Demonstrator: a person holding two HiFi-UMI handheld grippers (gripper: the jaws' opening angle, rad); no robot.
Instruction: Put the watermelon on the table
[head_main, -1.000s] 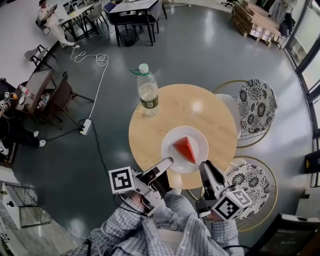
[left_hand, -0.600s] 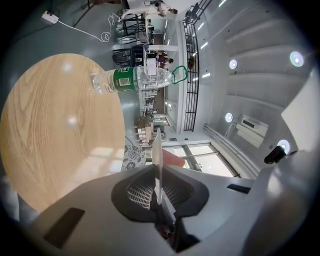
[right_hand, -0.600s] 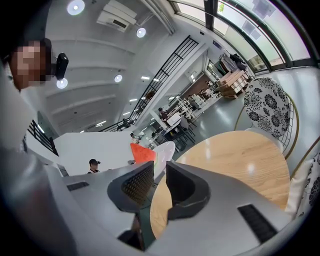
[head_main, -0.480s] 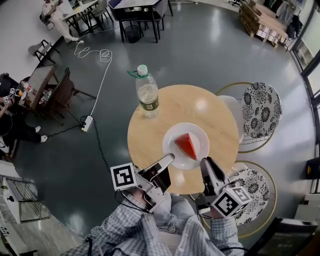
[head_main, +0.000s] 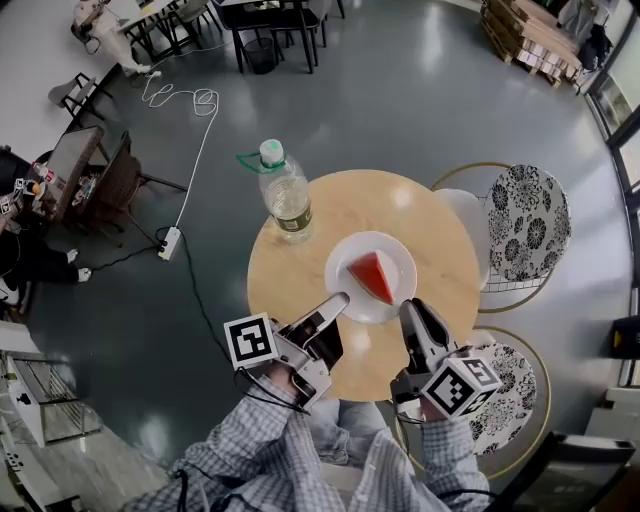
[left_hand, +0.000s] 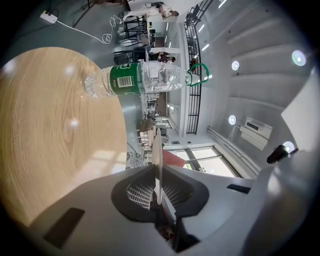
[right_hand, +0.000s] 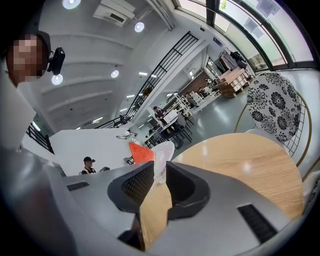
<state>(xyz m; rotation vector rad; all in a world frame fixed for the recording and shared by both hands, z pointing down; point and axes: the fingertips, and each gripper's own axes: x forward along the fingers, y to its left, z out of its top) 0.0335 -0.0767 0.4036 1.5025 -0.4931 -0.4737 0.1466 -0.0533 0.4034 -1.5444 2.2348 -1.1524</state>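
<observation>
Between the fingers of the left gripper (left_hand: 157, 171), the plate (left_hand: 155, 145), seen edge-on, hides nearly all of the watermelon slice (left_hand: 173, 158); only a red corner shows. In its own view the right gripper (right_hand: 160, 169) covers the slice's lower part. In the head view both grippers overlap the near edge of the bench (head_main: 290, 280), and the label print on the water bottle (head_main: 285, 195) is too small to read.
</observation>
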